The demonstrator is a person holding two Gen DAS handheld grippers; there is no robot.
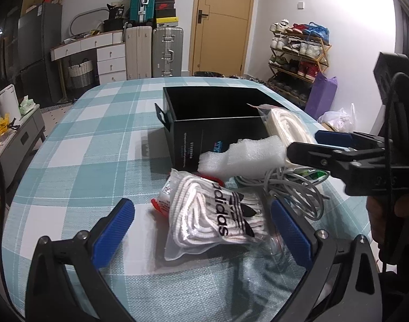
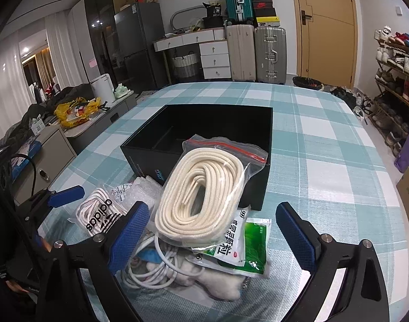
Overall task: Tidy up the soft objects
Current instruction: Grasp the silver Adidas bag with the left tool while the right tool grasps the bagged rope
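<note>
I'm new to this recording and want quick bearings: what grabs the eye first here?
A heap of soft things on the teal-and-white checked tablecloth: a clear zip bag of coiled cream rope leaning on the open black cardboard box behind it, a clear bag of white Adidas laces at the left gripper, both grippers open.

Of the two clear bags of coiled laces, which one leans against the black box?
The bag of cream laces, sealed with a red zip strip. It leans on the black box; the white-laces bag with the adidas print lies flat on the cloth.
</note>
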